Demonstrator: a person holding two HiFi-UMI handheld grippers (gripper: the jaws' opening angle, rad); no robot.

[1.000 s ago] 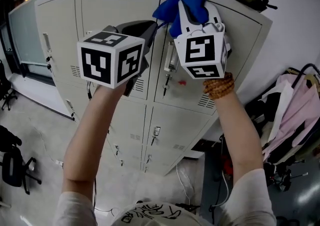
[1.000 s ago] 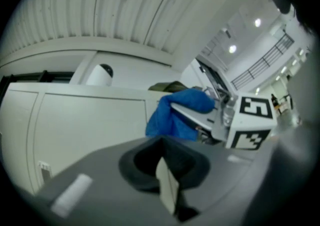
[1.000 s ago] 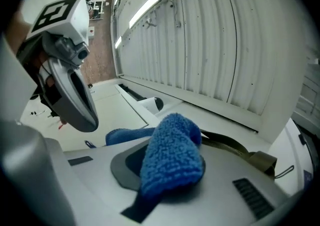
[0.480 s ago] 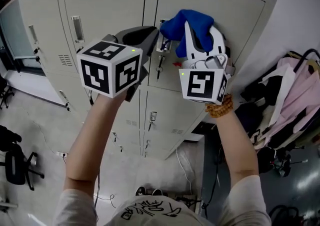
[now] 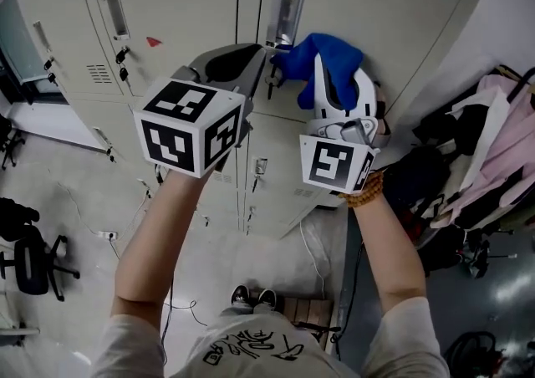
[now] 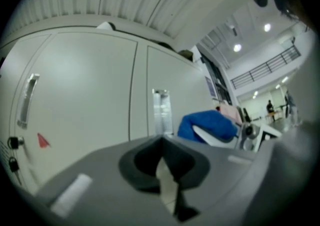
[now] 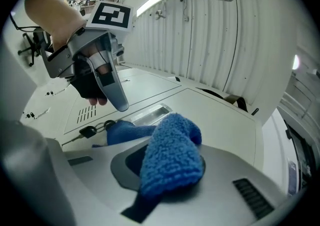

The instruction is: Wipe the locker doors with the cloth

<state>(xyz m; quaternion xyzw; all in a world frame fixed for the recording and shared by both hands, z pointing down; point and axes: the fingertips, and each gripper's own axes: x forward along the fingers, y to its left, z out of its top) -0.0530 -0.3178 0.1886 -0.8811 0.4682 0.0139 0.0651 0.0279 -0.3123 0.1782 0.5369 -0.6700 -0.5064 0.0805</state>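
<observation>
Lockers: a bank of pale grey metal lockers (image 5: 184,0) fills the upper part of the head view, with flat doors, vent slots and locks.
Floor: light grey floor (image 5: 84,192) lies in front of the lockers, with thin cables trailing over it.
Garments: pink and white clothes on a rack (image 5: 501,134) hang to the right of the lockers.
Chair: a black office chair (image 5: 33,259) stands at the left edge, well apart from the lockers.
Left gripper: the grey two-jaw tool with a marker cube (image 5: 242,58) is held up near the door. Its jaws are pressed together at the tips with nothing between them (image 6: 161,139).
Right gripper: the white two-jaw tool with a marker cube (image 5: 338,88) is clamped on the cloth. It points at the upper locker door, just right of the left gripper.
Cloth: the fluffy blue cloth (image 7: 170,150) bulges out of the right jaws. Its loose end lies against the door, just below the handle and touching the keys.
Handle: a recessed metal pull (image 5: 284,17) sits in the door directly above the cloth.
Keys: a black-headed key on a ring (image 7: 92,130) hangs from the lock.
Sticker: a small red triangle (image 5: 153,41) marks the neighbouring door on the left.
Bracelet: brown wooden beads (image 5: 364,191) circle the right wrist.
</observation>
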